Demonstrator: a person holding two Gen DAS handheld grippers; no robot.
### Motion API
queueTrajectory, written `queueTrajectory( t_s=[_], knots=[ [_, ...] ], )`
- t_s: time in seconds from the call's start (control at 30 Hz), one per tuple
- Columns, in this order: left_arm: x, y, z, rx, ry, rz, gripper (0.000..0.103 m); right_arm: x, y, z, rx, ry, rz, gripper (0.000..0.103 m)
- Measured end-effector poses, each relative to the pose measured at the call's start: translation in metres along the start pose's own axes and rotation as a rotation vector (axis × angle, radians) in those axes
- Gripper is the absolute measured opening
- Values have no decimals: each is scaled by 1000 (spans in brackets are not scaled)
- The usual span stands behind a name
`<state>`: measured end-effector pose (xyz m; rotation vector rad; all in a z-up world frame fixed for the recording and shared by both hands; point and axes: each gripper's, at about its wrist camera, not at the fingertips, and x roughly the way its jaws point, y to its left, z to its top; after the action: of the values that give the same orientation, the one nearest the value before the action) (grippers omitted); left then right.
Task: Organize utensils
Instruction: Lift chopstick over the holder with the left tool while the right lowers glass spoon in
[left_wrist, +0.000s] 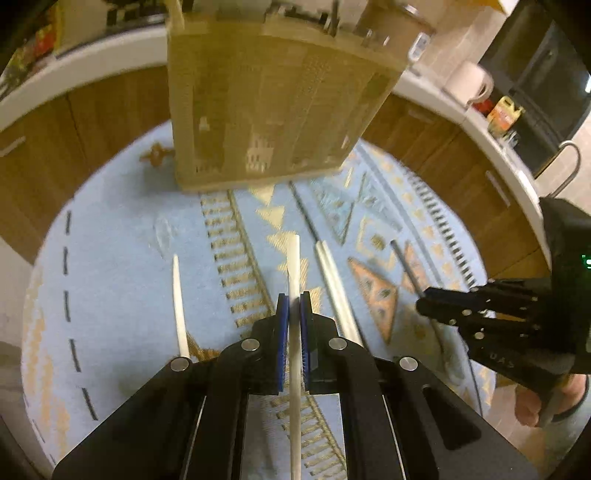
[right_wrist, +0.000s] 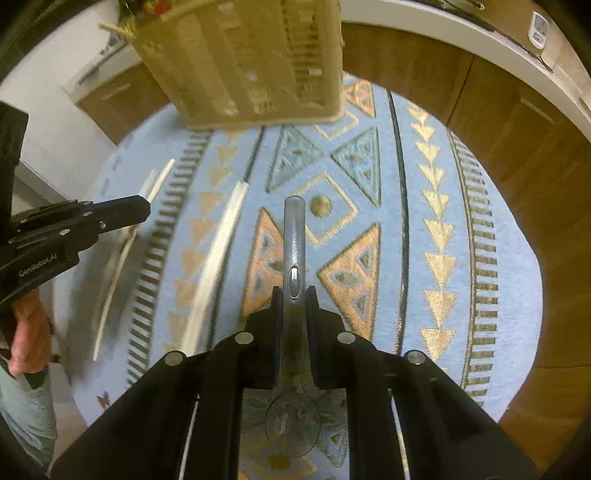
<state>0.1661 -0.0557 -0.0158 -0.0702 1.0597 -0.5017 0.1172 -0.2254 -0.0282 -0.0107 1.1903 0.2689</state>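
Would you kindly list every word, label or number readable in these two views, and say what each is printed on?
"GenRobot.AI": white lettering on the side of the left gripper, right wrist view.
"UAS", partly legible: faint embossed letters on the body of the right gripper, left wrist view.
Yellow package on the counter: print too blurred to read.
White wall device: markings too small to read.

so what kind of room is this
Most likely a home kitchen. Wood-fronted cabinets run under a white countertop, a black built-in oven stands at the far right, and a patterned blue rug covers the floor.
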Motion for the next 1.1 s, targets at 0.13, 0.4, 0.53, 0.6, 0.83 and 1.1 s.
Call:
queueTrajectory(
  t_s=[0.13, 0.4, 0.53, 0.6, 0.83, 1.1],
  knots=[
    [-31, -5, 0, 29, -103, 5, 4, -21, -4, -3, 18, -88, 51, 10],
    [-88, -22, 6, 54, -316, 26, 4, -61, 8, 0, -33, -258, 64, 10],
    [-111, -29, 13, 75, -418, 54, 4, -88, 22, 6, -90, -393, 11, 10],
    [-127, -32, 19, 89, -477, 72, 4, -97, 30, 12, -101, -443, -16, 10],
    [-166, -38, 42, 111, -631, 74, 4, -114, 25, 39, -77, -534, 29, 10],
    [-193, -40, 81, 126, -783, 59, 4, -128, 26, 69, -80, -642, 24, 10]
  ],
)
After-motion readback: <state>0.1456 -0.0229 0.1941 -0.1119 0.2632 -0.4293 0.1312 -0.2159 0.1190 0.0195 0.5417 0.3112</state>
